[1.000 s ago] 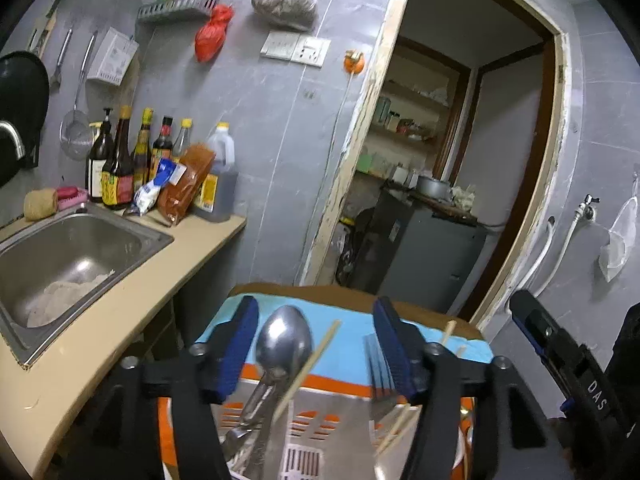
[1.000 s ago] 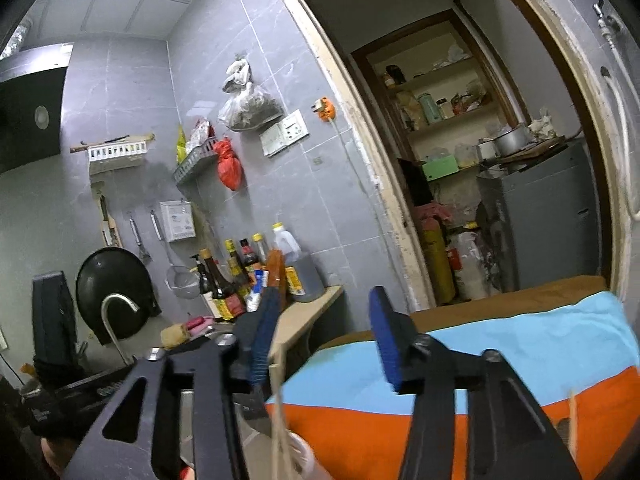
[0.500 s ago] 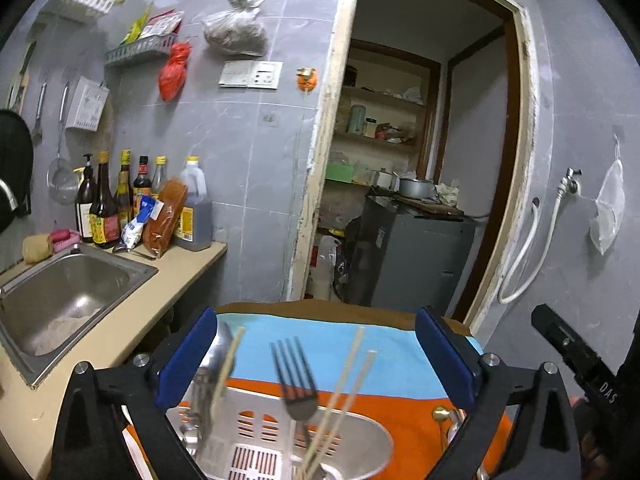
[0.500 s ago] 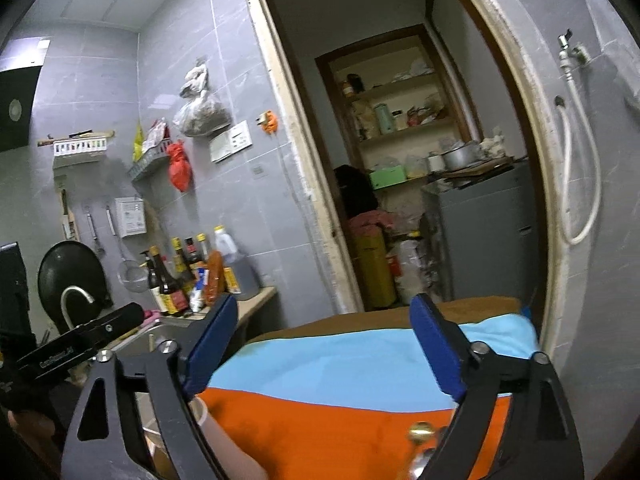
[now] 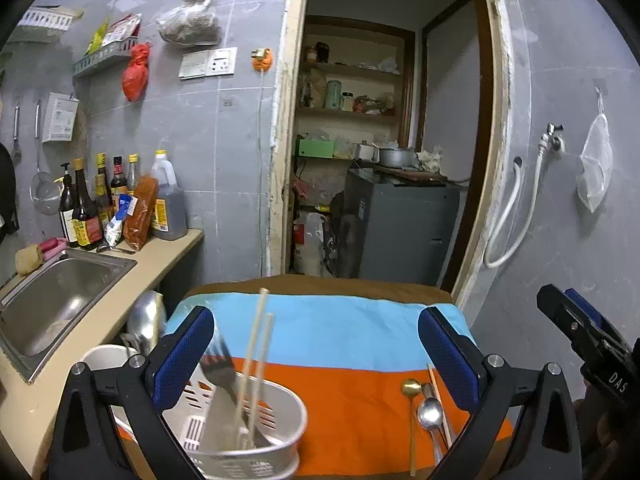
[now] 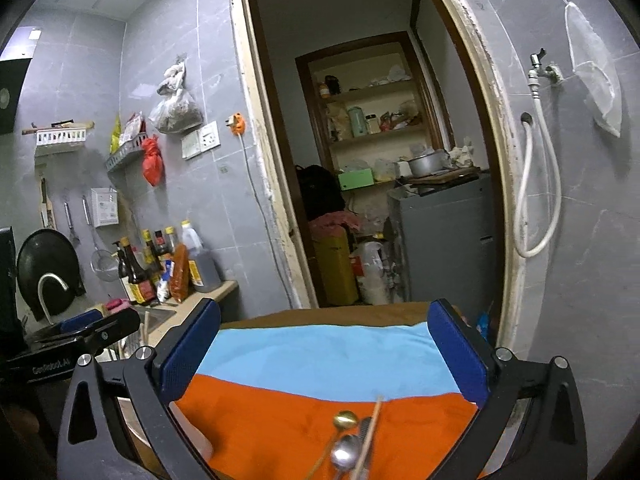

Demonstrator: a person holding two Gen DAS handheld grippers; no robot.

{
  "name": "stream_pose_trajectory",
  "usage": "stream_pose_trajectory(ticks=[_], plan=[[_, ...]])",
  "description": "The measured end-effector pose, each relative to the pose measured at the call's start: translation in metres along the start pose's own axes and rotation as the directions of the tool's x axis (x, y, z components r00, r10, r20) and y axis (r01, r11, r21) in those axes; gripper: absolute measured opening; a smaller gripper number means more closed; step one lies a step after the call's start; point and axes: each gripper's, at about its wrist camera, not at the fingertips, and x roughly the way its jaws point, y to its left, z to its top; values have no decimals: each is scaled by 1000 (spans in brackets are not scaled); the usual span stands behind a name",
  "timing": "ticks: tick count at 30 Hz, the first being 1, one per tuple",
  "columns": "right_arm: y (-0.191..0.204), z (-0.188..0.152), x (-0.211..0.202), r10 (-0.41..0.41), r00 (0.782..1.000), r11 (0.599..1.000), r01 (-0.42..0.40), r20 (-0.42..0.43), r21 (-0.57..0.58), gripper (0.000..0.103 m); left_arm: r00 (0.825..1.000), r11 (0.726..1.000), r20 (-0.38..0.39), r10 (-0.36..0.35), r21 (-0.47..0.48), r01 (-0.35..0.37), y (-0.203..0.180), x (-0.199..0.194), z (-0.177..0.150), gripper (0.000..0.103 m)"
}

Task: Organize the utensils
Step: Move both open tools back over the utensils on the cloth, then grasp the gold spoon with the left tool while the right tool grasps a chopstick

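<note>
Both grippers are standing wide open over the striped cloth, gripping nothing.

The left gripper [image 5: 316,348] is hovering with its blue pads [image 5: 448,356] spread as wide as they go, holding nothing, above a white slotted utensil holder [image 5: 276,412] that is sitting on the orange band of the cloth [image 5: 352,396]; a fork [image 5: 218,368] and a pair of chopsticks [image 5: 256,344] are standing upright inside it (blurred, so finer detail is hard to read). The right gripper [image 6: 324,352] is likewise gaping empty over the loose utensils still lying on the cloth just beside one another: a gold spoon [image 6: 345,419], a silver spoon [image 6: 346,454] and a single chopstick [image 6: 370,436]. A steel sink [image 5: 52,300] is sitting off to the left in the counter.
</note>
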Motion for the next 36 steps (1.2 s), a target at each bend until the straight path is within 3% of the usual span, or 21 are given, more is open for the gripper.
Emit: stream_pose_trajectory(ticks=[20,27,36], plan=[[-82,-34,23,-65,986,998,67,-153,9,102,987,996,-150,-65,51,73,-71,47,-42,103],[-108,-57,50,-63,969,996,76,-238,48,102,962,994,-263,-77,49,93,-81,85,-60,103],[-121,-82,96,10,943,994,28,-333,110,98,925,993,-368,-98,23,114,-80,130,-80,99]])
